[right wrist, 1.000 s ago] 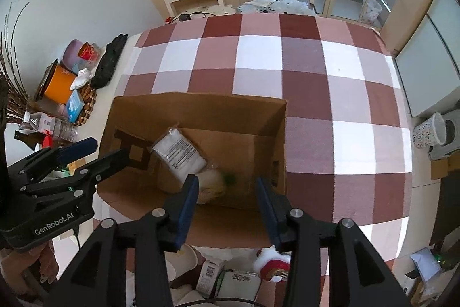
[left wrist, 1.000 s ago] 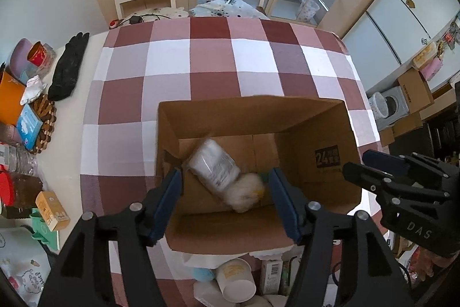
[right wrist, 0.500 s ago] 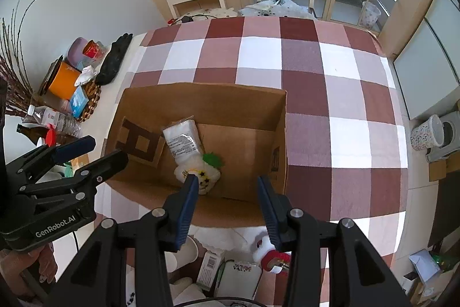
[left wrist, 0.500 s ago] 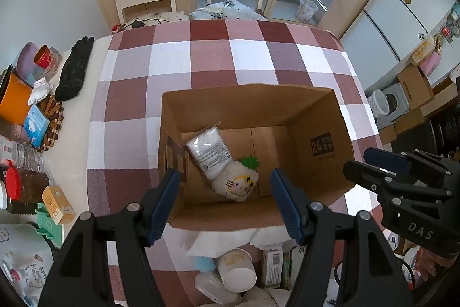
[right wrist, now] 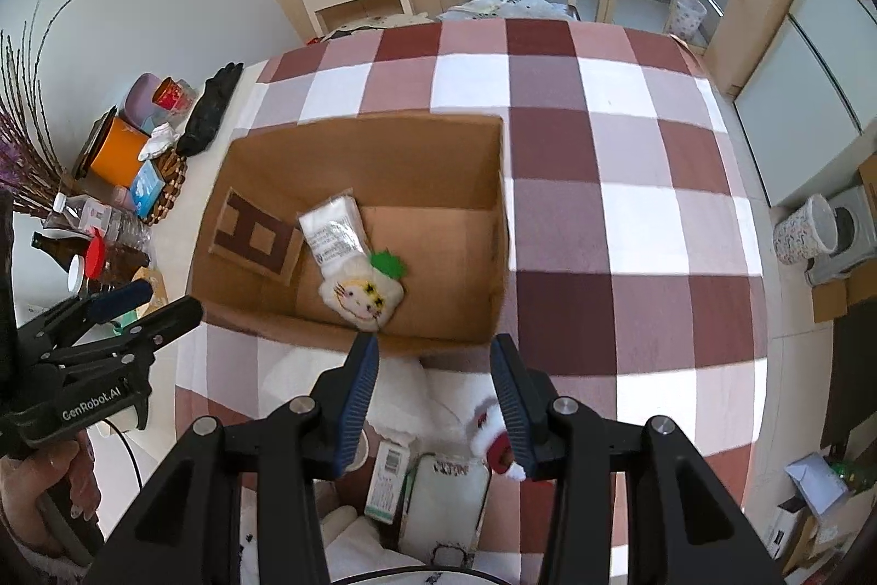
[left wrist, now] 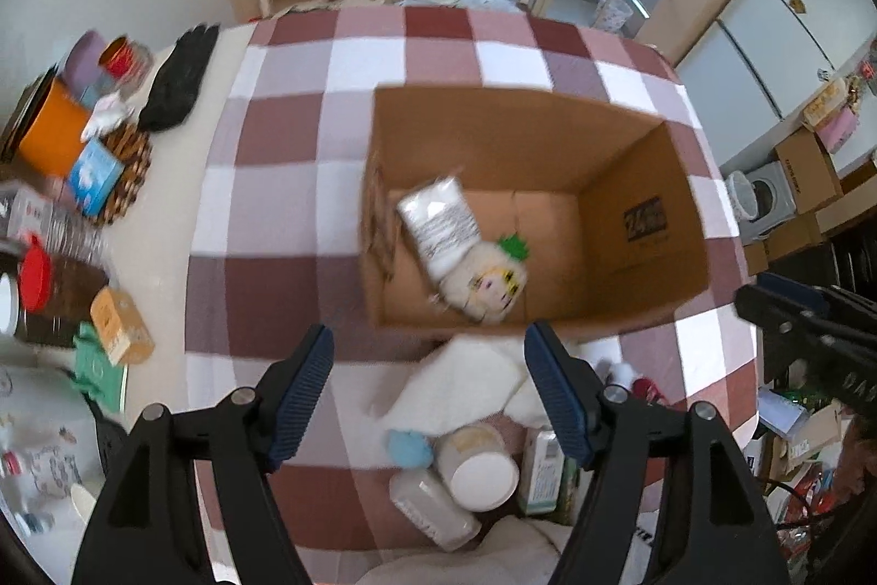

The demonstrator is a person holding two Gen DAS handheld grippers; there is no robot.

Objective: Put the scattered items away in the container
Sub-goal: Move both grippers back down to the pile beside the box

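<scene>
Blue-padded left tongs (left wrist: 428,393) and right tongs (right wrist: 434,390) gape wide, empty.

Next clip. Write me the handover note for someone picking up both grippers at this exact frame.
Left hand-held gripper: open, empty. Right hand-held gripper: open, empty. Both hover on the near side of the cardboard box.
Done: white packet and plush radish toy lie inside the box.
Left: white cloth, white jar, white bottle, small carton, blue item and red-and-white plush, heaped in front of the box.
</scene>
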